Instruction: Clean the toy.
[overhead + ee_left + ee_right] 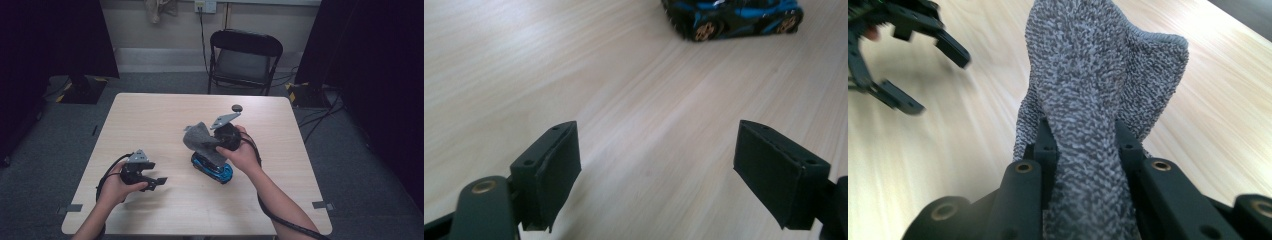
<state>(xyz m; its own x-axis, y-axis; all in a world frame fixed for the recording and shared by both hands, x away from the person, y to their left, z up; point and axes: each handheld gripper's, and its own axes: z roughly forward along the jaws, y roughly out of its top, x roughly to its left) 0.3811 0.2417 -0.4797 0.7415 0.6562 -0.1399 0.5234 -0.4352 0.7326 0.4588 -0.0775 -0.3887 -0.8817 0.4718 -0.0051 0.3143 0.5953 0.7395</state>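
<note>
Overhead: right hand-held gripper [207,141] clamping a grey cloth [198,136] above the toy car [212,167] on the worktop [150,115]. Left hand-held gripper [656,172] view: jaws wide, empty. Right view: cloth [1093,90] pinched, probably soft, light, floppy; best gripped at a bunched fold.

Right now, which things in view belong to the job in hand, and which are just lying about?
In the job: grey cloth, clamped in the right gripper; blue toy car beneath it; left gripper, open, holding nothing.

Lying about: folding chair; wall socket.
</note>
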